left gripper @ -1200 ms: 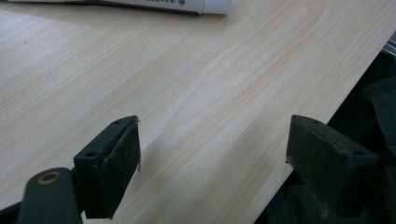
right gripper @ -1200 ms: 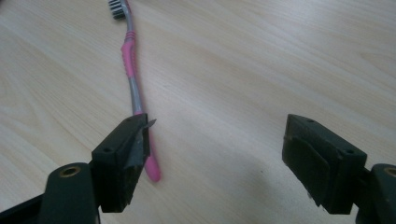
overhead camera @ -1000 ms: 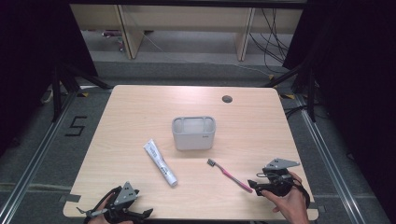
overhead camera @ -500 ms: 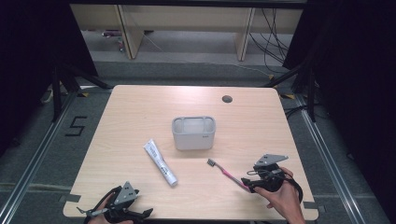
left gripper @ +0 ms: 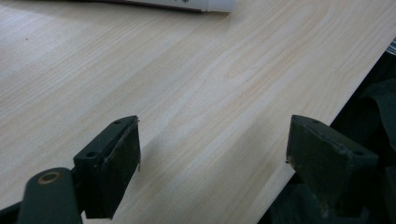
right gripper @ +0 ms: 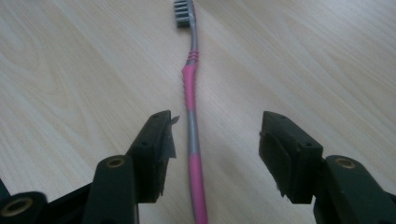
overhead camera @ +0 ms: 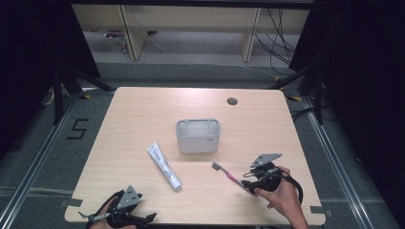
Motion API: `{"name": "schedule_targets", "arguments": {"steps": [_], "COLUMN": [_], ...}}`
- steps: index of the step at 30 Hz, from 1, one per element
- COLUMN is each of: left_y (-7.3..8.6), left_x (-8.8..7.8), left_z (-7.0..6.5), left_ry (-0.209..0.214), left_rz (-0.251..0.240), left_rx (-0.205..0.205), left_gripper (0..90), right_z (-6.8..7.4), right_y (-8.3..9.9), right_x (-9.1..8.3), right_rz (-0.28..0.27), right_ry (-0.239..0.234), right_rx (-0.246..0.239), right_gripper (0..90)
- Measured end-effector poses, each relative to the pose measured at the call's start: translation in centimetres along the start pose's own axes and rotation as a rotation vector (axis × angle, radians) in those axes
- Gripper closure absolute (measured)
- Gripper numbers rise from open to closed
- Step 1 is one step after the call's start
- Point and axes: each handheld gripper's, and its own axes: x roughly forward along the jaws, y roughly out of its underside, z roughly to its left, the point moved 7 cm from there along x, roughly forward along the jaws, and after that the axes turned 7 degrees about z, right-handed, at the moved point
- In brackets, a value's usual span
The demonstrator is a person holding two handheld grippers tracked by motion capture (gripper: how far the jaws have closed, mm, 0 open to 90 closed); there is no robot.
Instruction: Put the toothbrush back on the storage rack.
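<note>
- Left black two-jaw gripper (overhead camera: 125,217): grey three-cornered plate on top, thin cable trailing left.
- Right black two-jaw gripper (right gripper: 215,142): same grey plate, blocky jaws, round screw holes.

The right gripper (overhead camera: 251,181) has moved left. Its spread jaws now stand on both sides of the toothbrush (overhead camera: 230,176) handle.

A grey bin (overhead camera: 197,136) is sitting mid-counter (overhead camera: 143,109), a white tube (overhead camera: 164,166) and pink toothbrush (overhead camera: 230,176) lying nearer.
</note>
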Motion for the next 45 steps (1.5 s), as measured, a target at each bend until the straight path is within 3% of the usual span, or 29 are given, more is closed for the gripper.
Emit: {"name": "schedule_targets", "arguments": {"steps": [1,2,6,7,15,17,21,22,33,45], "left_y": [0.0,0.0,0.0,0.0,0.0,0.0,0.0,0.0,0.0,0.0], "left_x": [0.0,0.0,0.0,-0.1,-0.1,-0.1,-0.1,-0.1,-0.1,0.0], "left_z": [0.0,0.0,0.0,0.0,0.0,0.0,0.1,0.1,0.0,0.1], "left_ry": [-0.001,0.001,0.008,0.005,0.006,0.008,-0.002,-0.004,-0.001,-0.001], "left_rz": [0.003,-0.002,-0.003,0.004,-0.001,0.001,0.006,0.006,0.005,-0.001], "left_rx": [0.004,0.001,-0.001,0.0,-0.005,0.001,0.006,0.005,0.003,0.0], "left_gripper": [17.1,17.1,17.1,17.1,17.1,17.1,17.1,17.1,17.1,17.1], "right_z": [-0.3,0.1,0.3,0.2,0.9,1.1,1.3,1.2,1.2,1.4], "right_y": [-0.3,-0.4,-1.2,-1.6,-2.4,-2.6,-2.8,-2.9,-3.1,-2.9], "right_x": [0.1,0.0,0.3,0.6,1.7,2.1,2.4,2.5,3.1,3.7], "right_rz": [0.008,0.031,0.061,0.069,0.142,0.164,0.196,0.187,0.216,0.291], "right_ry": [0.01,-0.002,-0.005,-0.01,-0.02,-0.019,-0.017,-0.026,-0.024,-0.009], "right_rx": [-0.039,-0.009,-0.015,-0.045,-0.064,-0.092,-0.077,-0.106,-0.119,-0.13], "right_gripper": [48.6,49.8,53.6,56.5,61.2,62.3,63.5,63.8,67.7,75.2]}}
